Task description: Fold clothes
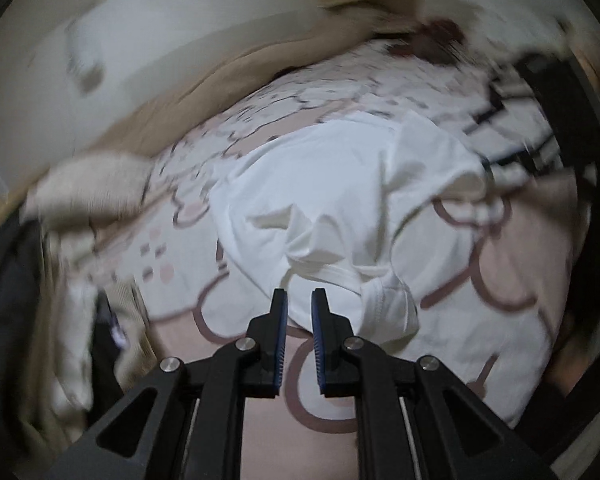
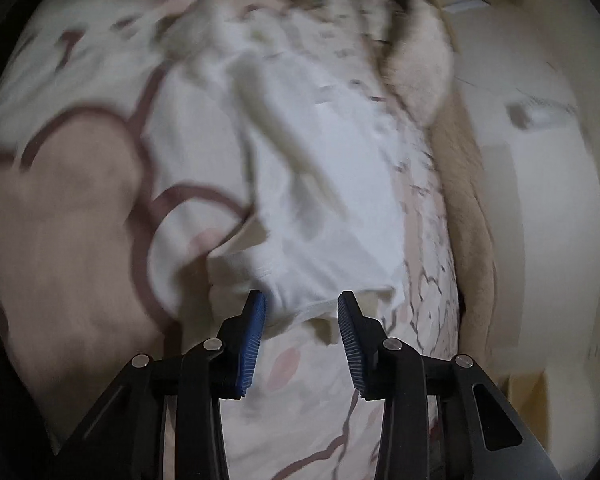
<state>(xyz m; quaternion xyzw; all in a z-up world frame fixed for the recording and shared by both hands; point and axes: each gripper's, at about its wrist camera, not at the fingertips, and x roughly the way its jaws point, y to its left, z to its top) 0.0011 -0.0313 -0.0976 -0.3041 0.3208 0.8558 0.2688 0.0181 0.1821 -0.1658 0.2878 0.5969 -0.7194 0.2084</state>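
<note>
A white garment (image 1: 340, 208) lies crumpled on a bed sheet (image 1: 172, 248) printed with pink and brown shapes. My left gripper (image 1: 299, 300) hovers at its near edge, next to a ribbed band (image 1: 384, 300); its jaws stand a narrow gap apart with nothing between them. In the right wrist view the same white garment (image 2: 320, 184) stretches away from me. My right gripper (image 2: 302, 304) is open at its near hem, which sits just in front of the fingertips. Both views are blurred by motion.
A beige blanket (image 1: 204, 92) runs along the far side of the bed against a white wall (image 1: 148, 28). A cream fleece item (image 1: 88, 188) and dark clothes (image 1: 8, 280) lie at the left. The other gripper's dark frame (image 1: 548, 92) shows at right. Beige blanket (image 2: 468, 208) on the right.
</note>
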